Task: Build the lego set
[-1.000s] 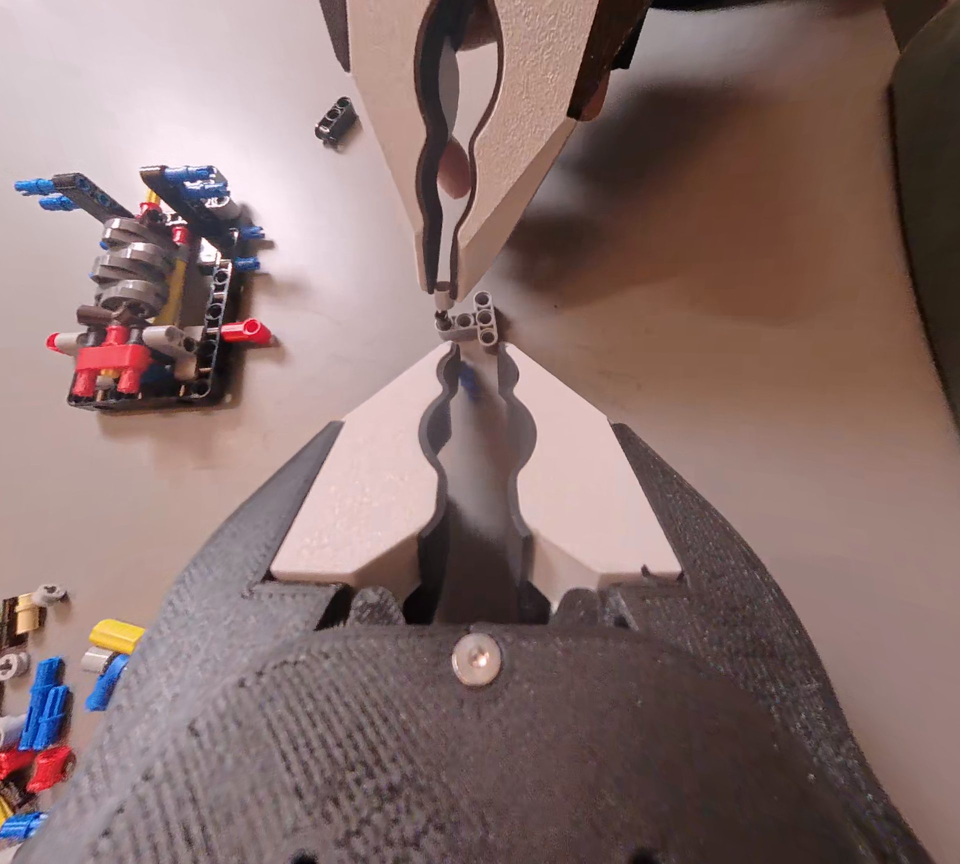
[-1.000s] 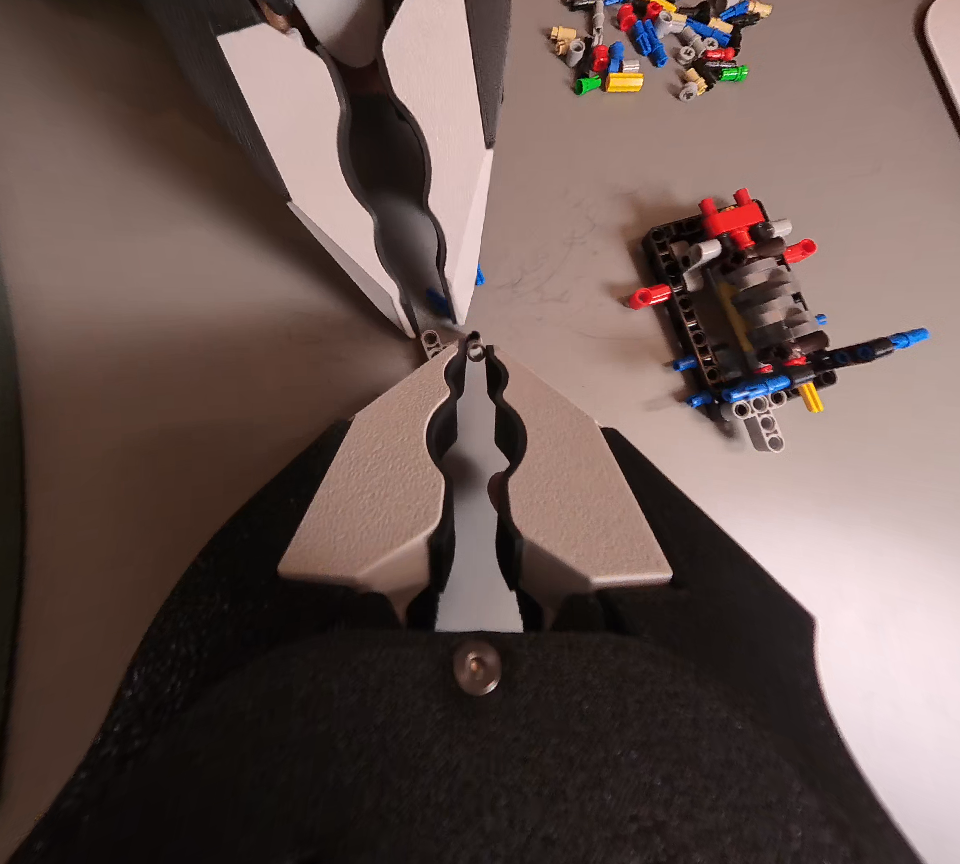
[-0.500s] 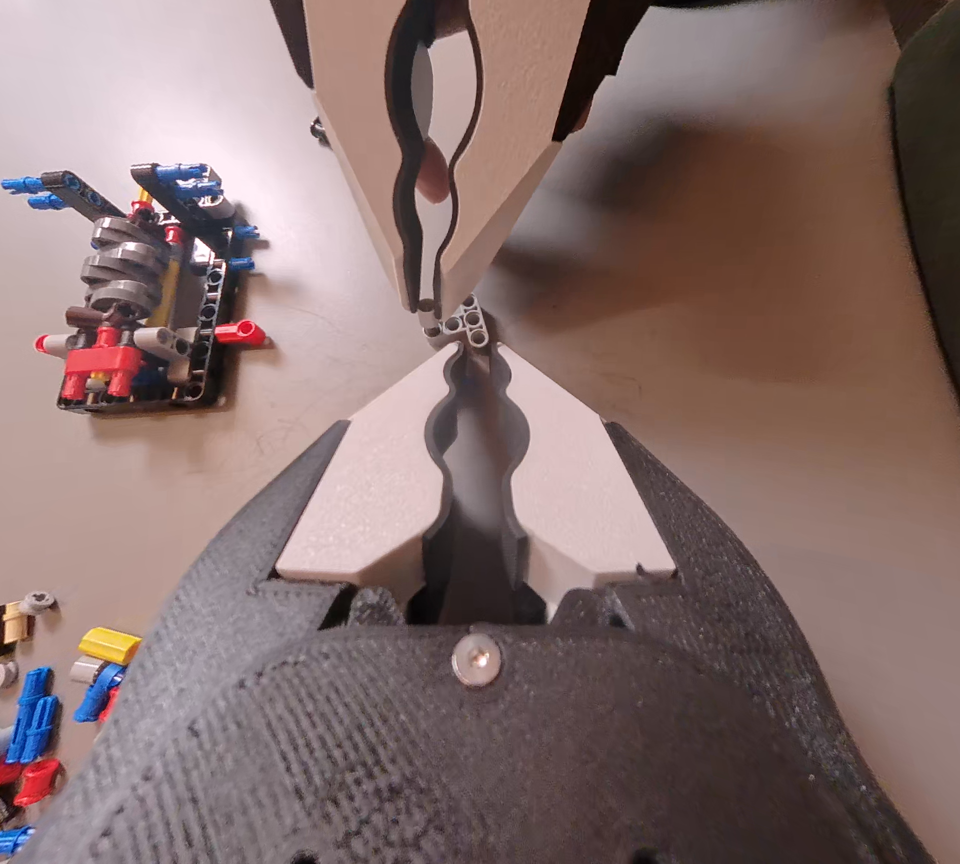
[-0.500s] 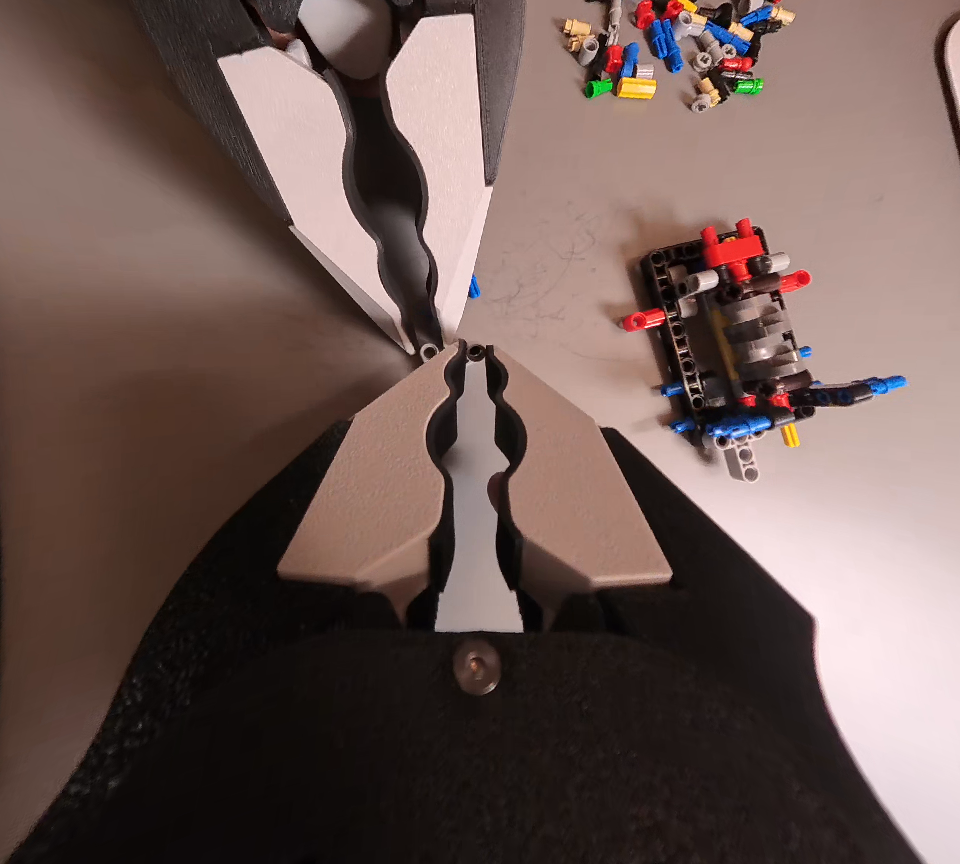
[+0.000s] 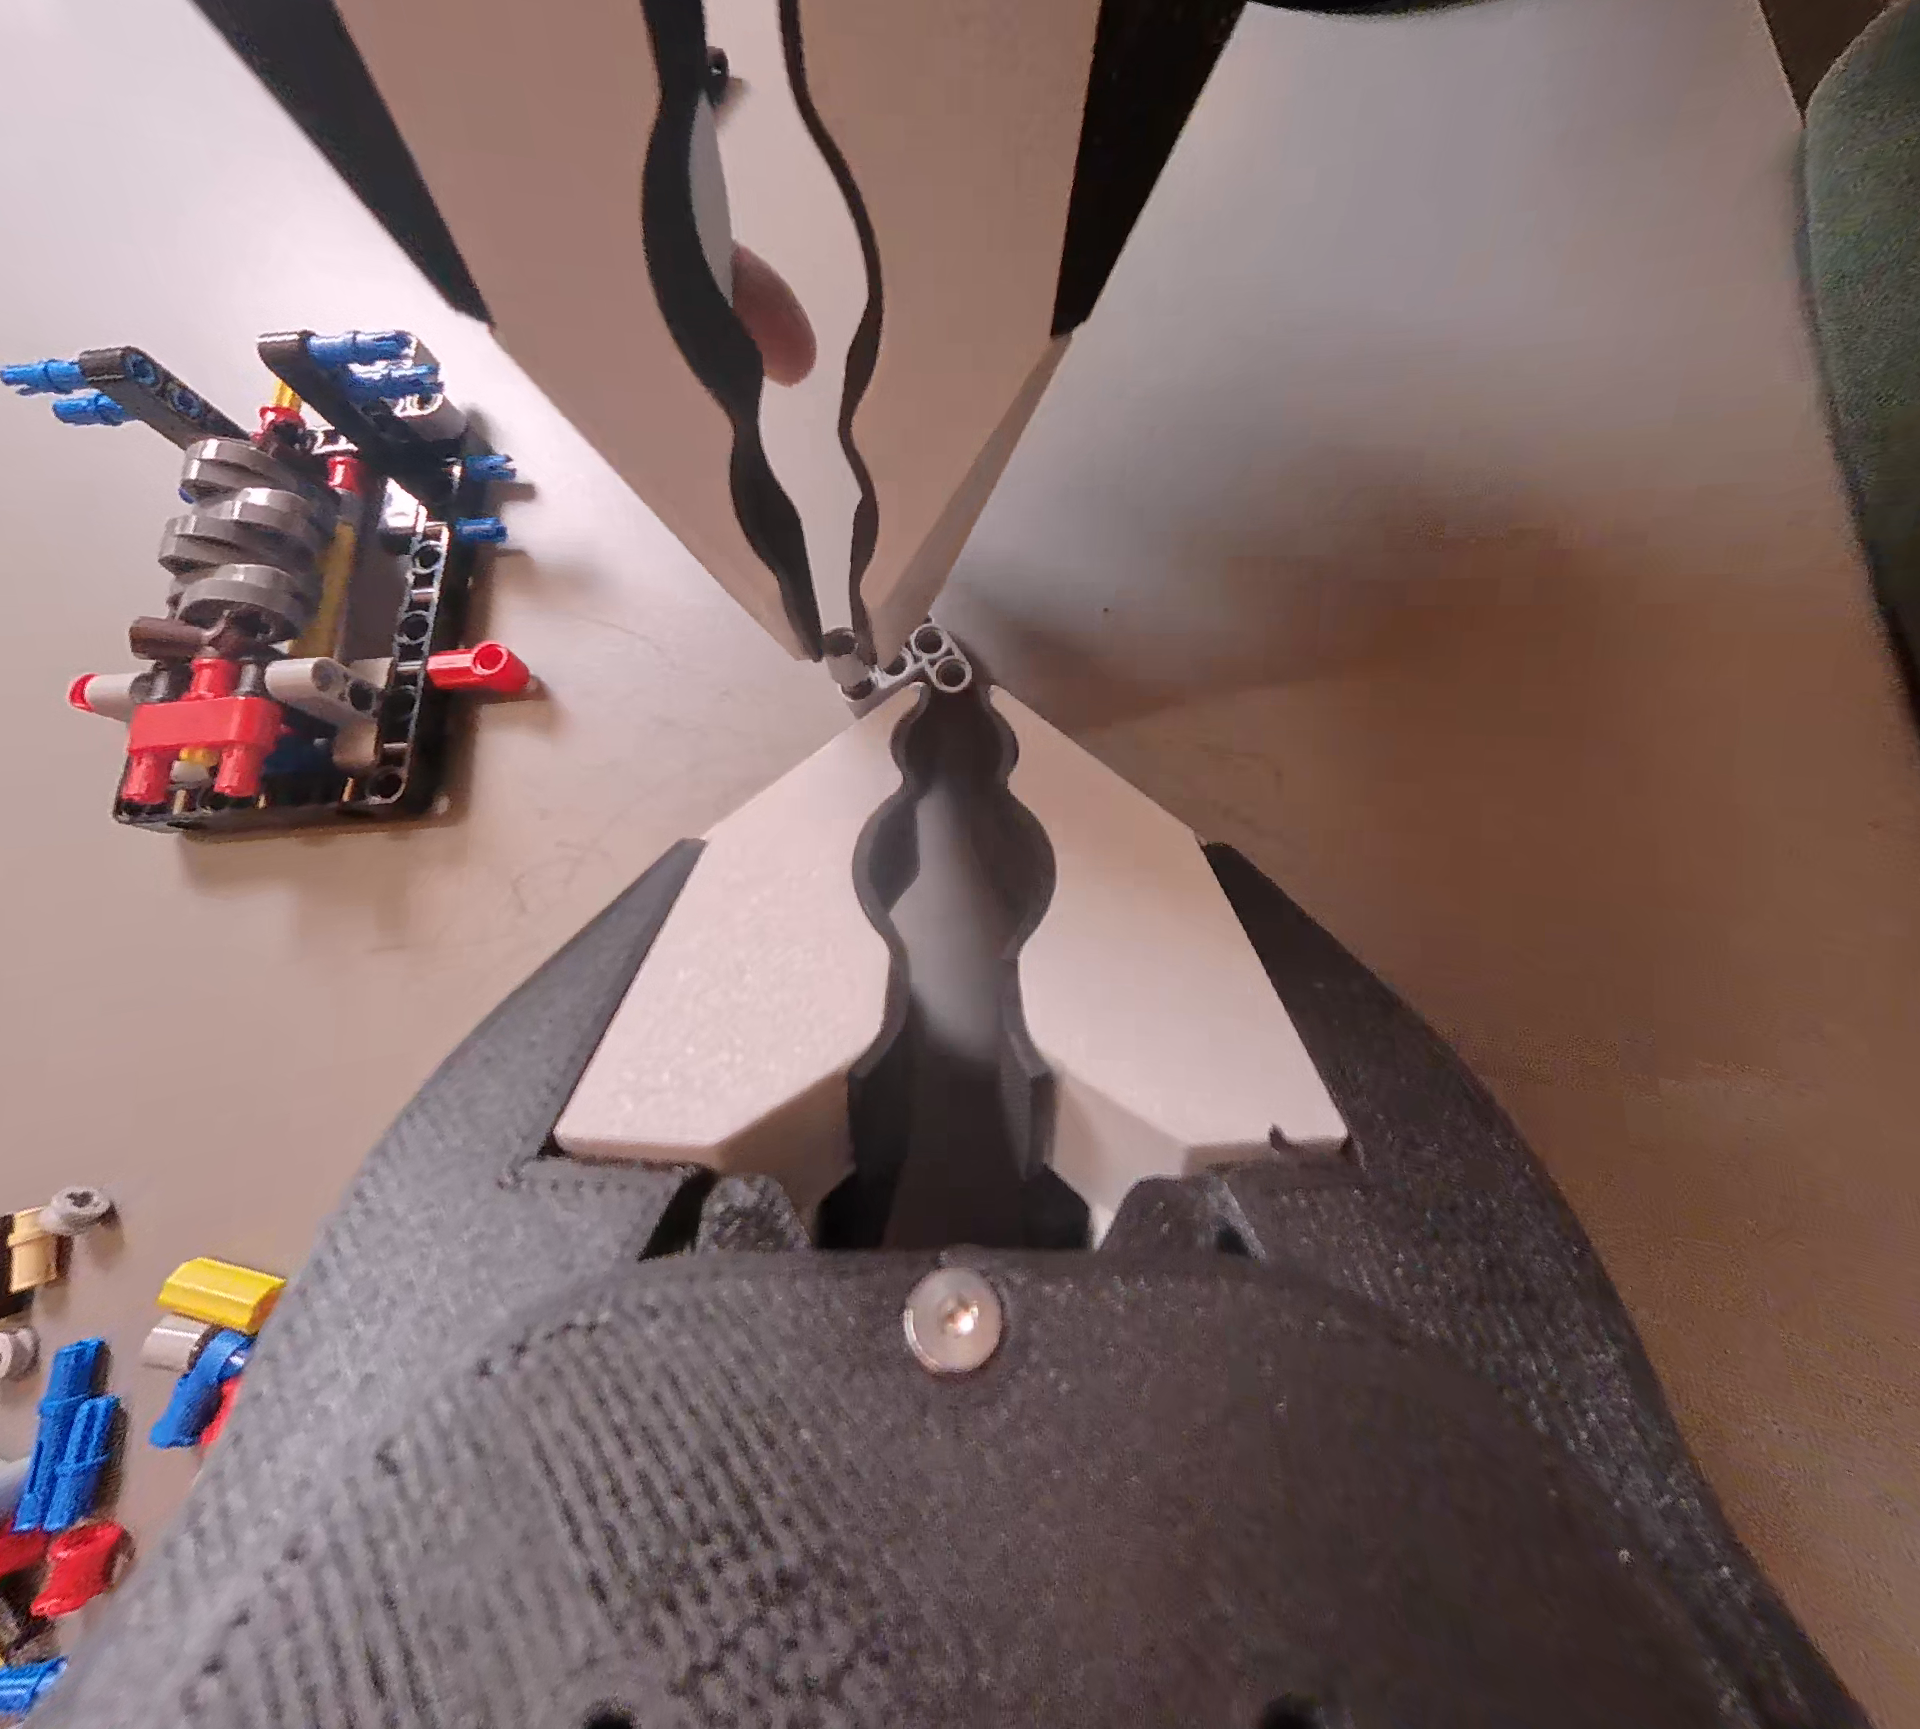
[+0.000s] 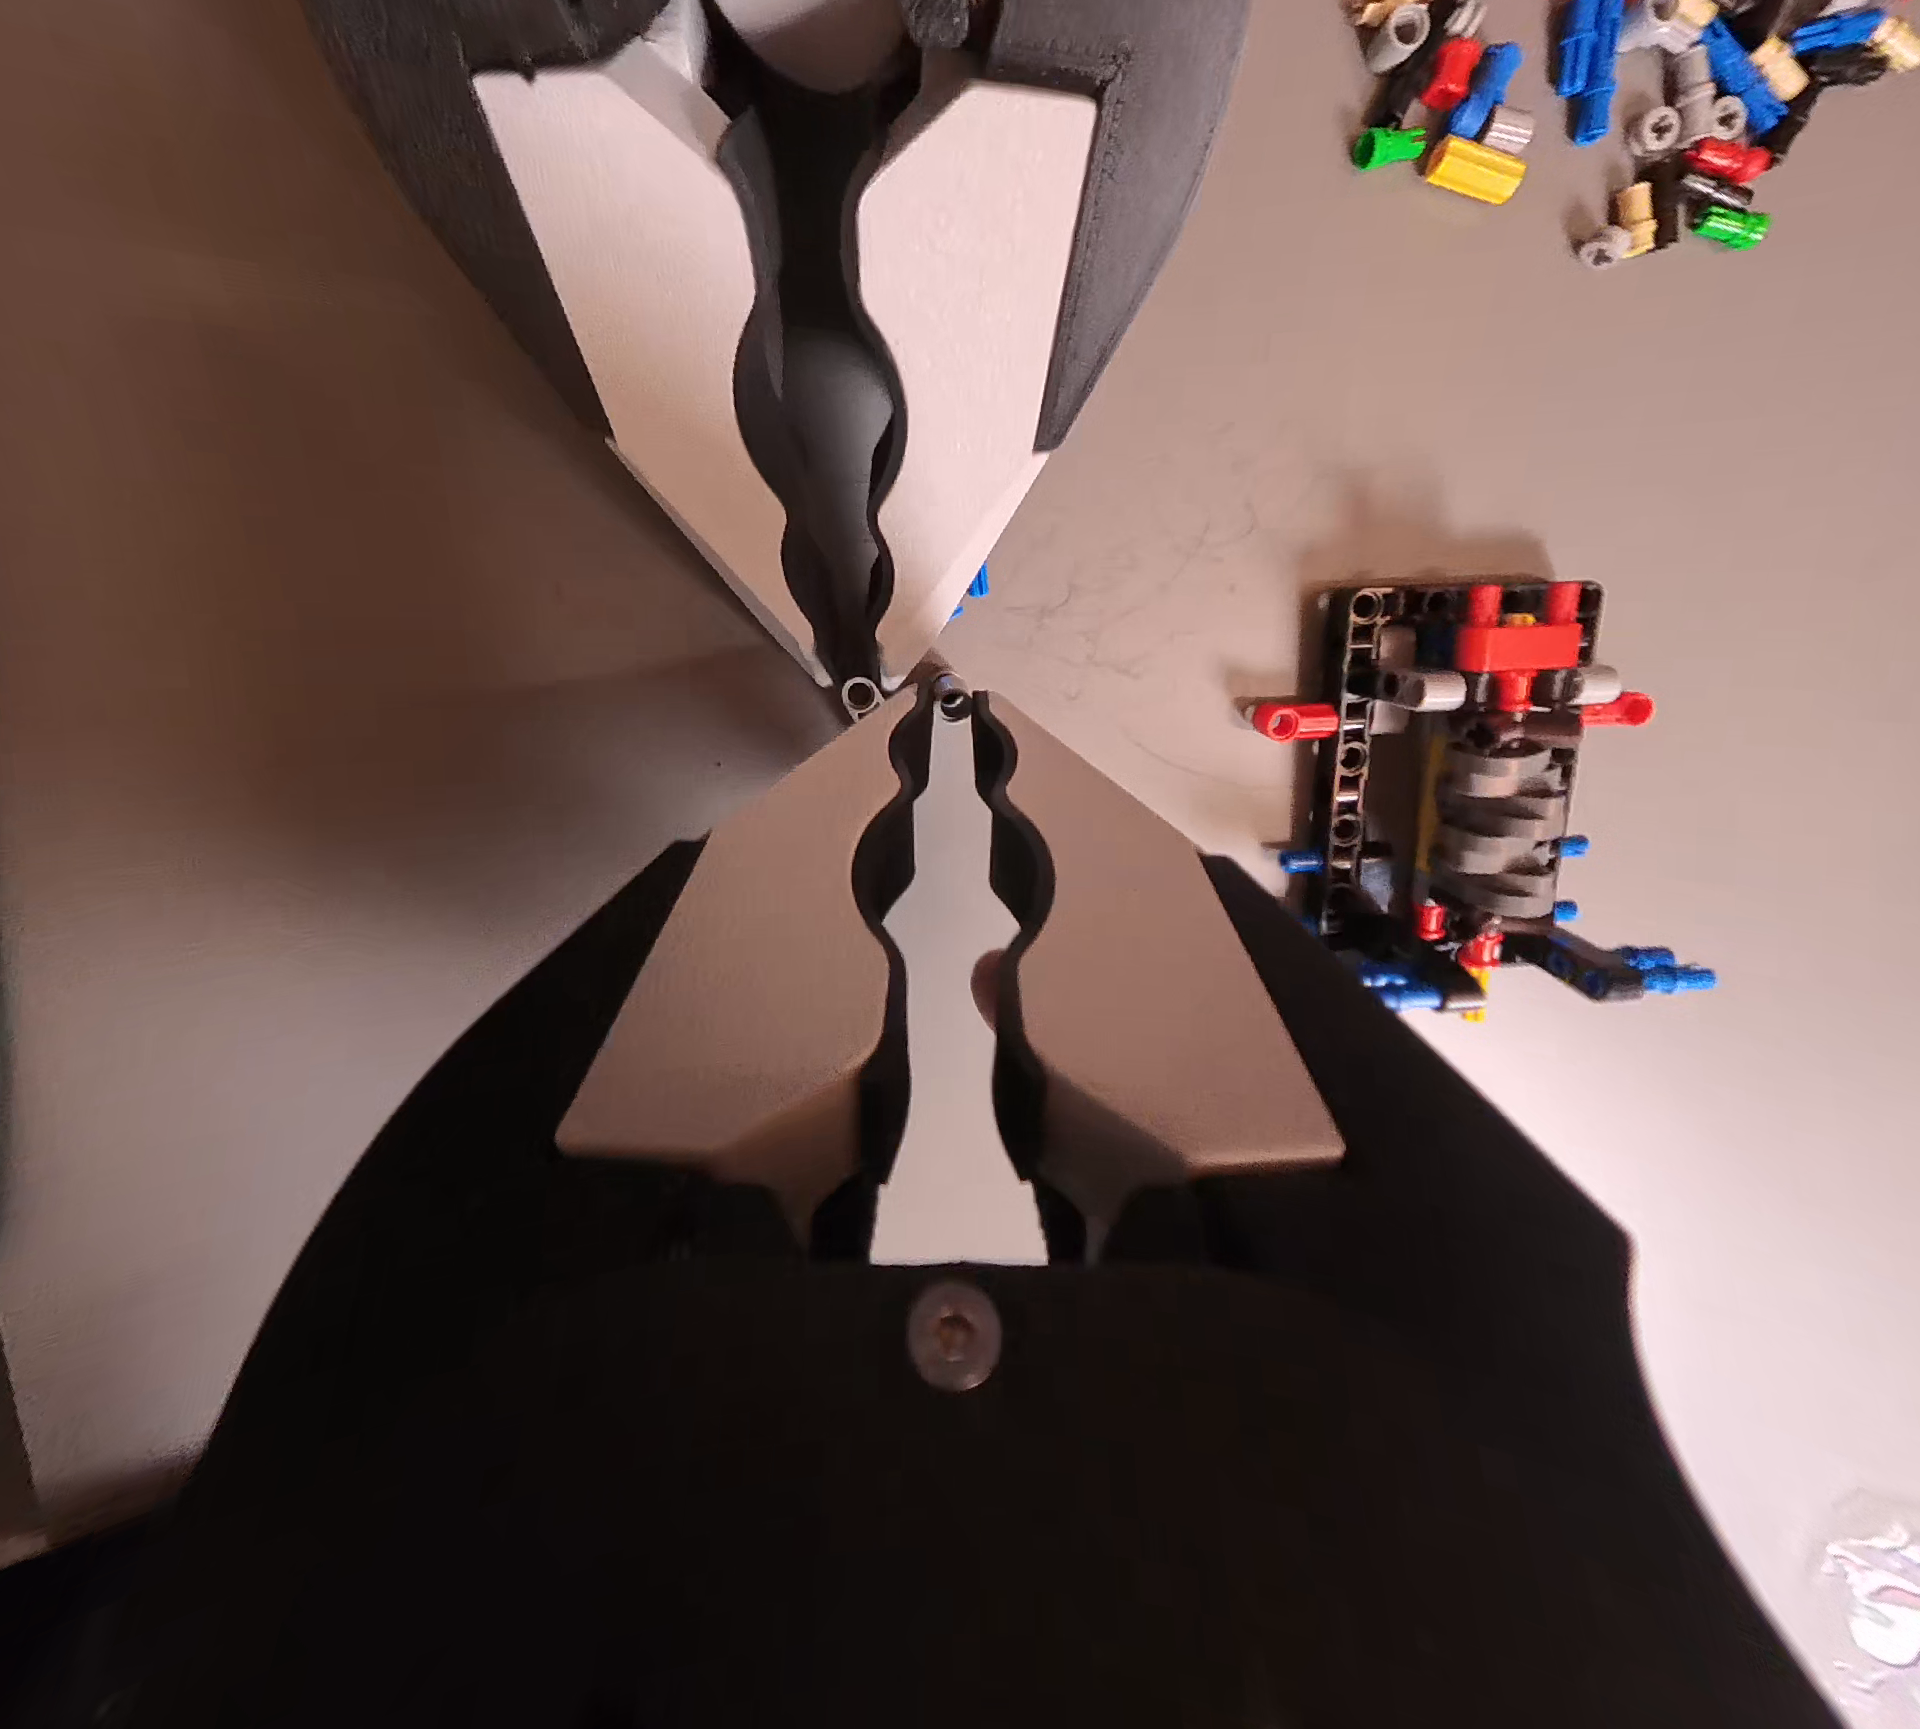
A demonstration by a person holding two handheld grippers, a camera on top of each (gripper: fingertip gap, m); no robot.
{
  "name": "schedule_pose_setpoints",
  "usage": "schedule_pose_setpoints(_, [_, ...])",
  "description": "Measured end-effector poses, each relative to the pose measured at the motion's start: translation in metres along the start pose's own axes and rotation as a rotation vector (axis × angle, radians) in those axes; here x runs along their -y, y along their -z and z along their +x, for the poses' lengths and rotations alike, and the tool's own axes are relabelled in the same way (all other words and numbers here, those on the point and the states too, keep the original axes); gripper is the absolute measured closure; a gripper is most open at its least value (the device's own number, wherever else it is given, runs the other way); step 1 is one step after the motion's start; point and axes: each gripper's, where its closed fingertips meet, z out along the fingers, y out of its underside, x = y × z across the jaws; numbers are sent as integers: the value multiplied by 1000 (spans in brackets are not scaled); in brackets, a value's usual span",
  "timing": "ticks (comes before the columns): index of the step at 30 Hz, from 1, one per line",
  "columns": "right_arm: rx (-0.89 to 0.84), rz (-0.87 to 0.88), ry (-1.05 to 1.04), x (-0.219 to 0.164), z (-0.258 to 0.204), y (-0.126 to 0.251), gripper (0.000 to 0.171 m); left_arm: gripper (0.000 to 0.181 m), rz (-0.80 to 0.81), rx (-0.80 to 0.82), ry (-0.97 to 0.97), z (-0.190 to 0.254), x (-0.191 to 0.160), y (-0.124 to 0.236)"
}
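The left gripper (image 5: pixel 951 703) is clamped on a small light-grey beam (image 5: pixel 933 659) with round pin holes, held just past its pale, wavy-edged fingers above the smooth beige desk (image 5: pixel 1455 329). Tip to tip with it, the right gripper (image 6: pixel 943 711) pinches a short grey-and-black pin (image 6: pixel 950 703) that touches the beam's end. Both tools have rough black printed bodies with a metal screw at the centre. The partly built model (image 6: pixel 1455 786), a black holed frame carrying grey discs, a red block and blue pins, lies flat on the desk well apart from the tips. A heap of loose pieces (image 6: pixel 1662 17), glossy plastic in blue, red, yellow, green and tan, sits beyond it.
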Motion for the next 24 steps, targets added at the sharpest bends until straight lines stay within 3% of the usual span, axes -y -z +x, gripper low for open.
schedule_pose_setpoints(1, [6, -15, 16, 0, 1, 0, 166, 174, 0, 6, -6, -1, -1, 1])
schedule_pose_setpoints(14, [61, -111, 108, 3, 1, -4, 166, 169, 37, 6, 37, -16, -8, 26])
schedule_pose_setpoints(19, [57, -15, 55, 8, 2, 2, 166, 167, 49, 24, 36, -19, -5, 23])
schedule_pose_setpoints(24, [52, 283, -51, 26, 0, 19, 166, 169, 213, -27, 140, -20, 18, 37])
